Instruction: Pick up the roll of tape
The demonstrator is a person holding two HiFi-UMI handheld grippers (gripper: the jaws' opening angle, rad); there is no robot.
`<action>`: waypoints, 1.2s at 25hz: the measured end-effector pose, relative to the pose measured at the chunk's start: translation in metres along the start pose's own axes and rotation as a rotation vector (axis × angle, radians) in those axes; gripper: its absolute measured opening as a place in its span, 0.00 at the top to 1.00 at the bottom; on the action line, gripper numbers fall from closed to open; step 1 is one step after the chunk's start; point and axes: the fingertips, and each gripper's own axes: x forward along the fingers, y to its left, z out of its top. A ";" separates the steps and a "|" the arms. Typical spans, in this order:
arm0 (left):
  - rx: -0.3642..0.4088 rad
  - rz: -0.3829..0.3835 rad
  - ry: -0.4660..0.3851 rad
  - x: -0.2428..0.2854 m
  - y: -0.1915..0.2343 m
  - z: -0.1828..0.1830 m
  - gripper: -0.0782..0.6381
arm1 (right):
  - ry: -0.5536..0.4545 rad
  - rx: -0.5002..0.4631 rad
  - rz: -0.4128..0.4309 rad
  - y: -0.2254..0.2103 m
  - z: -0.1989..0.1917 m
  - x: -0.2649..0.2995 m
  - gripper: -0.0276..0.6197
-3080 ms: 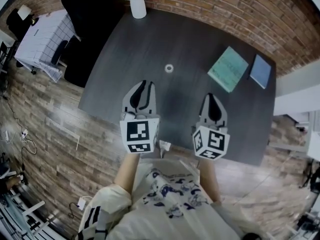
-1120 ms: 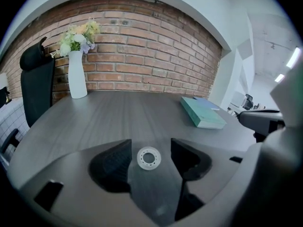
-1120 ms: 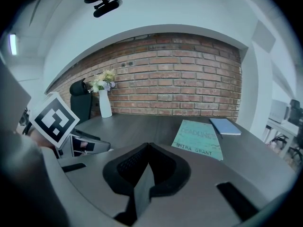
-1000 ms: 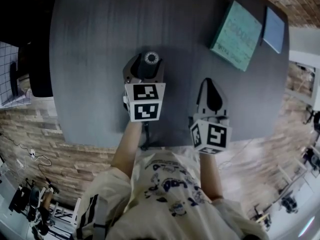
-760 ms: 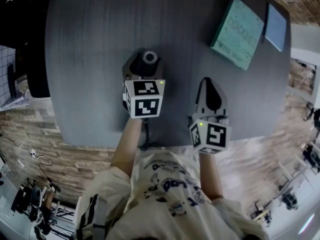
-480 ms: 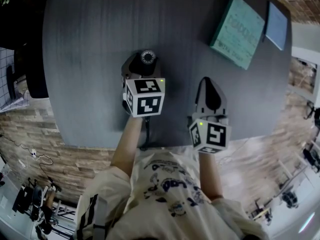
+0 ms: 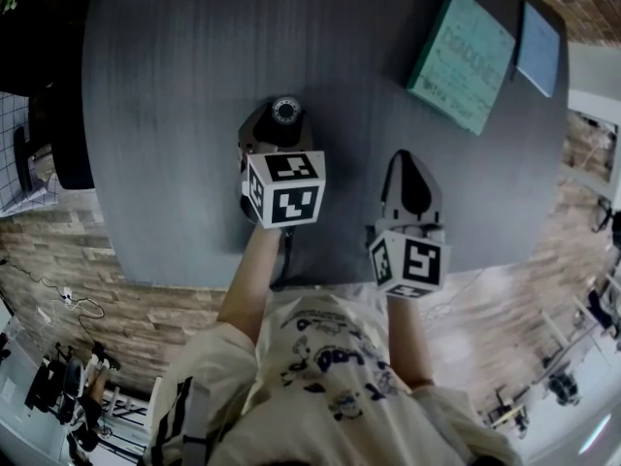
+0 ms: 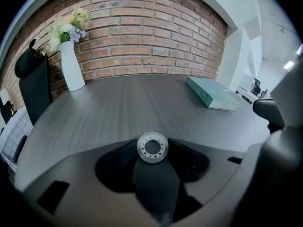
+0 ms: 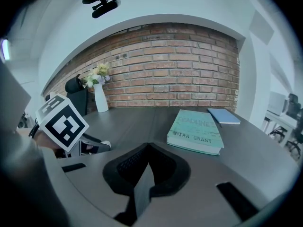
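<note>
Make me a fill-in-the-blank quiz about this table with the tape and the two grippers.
1. The left gripper has the roll of tape ___ its jaws, which have just been closing.
2. The right gripper, jaws together, holds ___.
3. Beside the teal book lies a smaller ___ notebook.
4. The white vase holds ___.
Missing: between; nothing; blue; flowers.

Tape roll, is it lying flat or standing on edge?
Lying flat: from above, the tape roll shows its full ring and hole.
</note>
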 end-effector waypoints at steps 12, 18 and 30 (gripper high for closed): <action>-0.016 0.009 -0.068 -0.018 -0.002 0.016 0.61 | -0.040 -0.009 0.014 -0.005 0.010 -0.013 0.95; -0.015 0.040 -0.167 -0.063 -0.002 0.036 0.61 | -0.114 -0.025 0.032 -0.002 0.036 -0.032 0.95; -0.031 0.114 -0.350 -0.185 0.000 0.061 0.61 | -0.302 -0.077 0.122 0.023 0.106 -0.090 0.95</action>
